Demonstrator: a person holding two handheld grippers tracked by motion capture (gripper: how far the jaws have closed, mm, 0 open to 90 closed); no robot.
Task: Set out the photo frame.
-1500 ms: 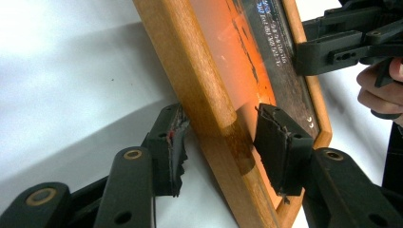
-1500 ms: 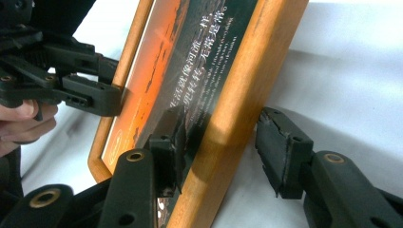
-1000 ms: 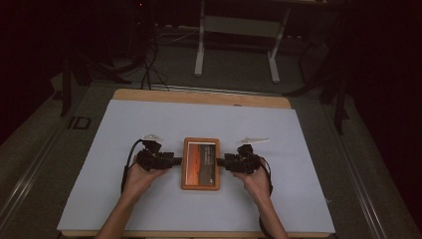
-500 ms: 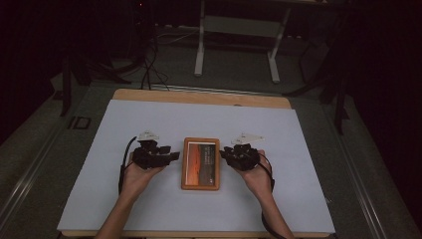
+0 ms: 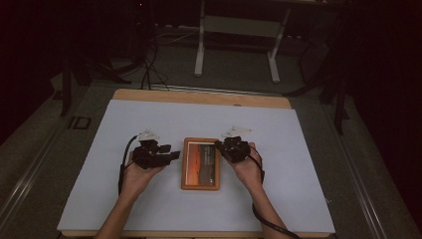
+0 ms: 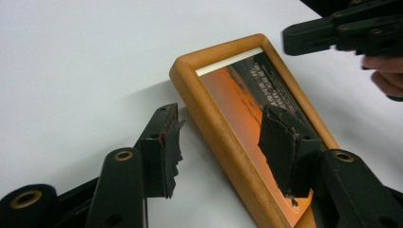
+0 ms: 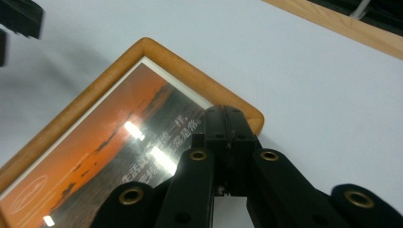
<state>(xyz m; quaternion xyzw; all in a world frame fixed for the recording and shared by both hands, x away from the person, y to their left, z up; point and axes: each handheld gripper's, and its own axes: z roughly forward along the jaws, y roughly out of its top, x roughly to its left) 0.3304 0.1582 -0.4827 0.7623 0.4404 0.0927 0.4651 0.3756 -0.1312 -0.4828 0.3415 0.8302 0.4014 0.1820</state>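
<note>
Lying flat a little toward the near edge of the white-covered tabletop (image 5: 149,119), about midway between its left and right edges: a rectangular picture frame of orange-brown wood with rounded corners (image 5: 201,164), holding an orange sunset print with small white lettering under glossy glass. Running long side toward the far wooden edge of the tabletop.

Hovering just beside the frame's left long side: the left gripper (image 5: 171,155), black, cradled in the person's left hand (image 5: 139,174). Standing spread, with one jaw over the bare white cover left of the frame and the other over the glass, straddling the frame's left rail (image 6: 223,142) without pressing on it. Pads (image 6: 167,152) looking worn and ragged at the edges.

Sitting at the frame's far right corner: the right gripper (image 5: 219,148), black, held in the person's right hand (image 5: 249,172). Having just been closing, jaws now pressed together with nothing visibly between them, tips (image 7: 227,116) over the glass next to the rounded corner of the wood; touching the frame or merely hanging above it — hard telling from this angle. Trailing back from the right gripper toward the near edge: a black cable (image 5: 271,224).
</note>
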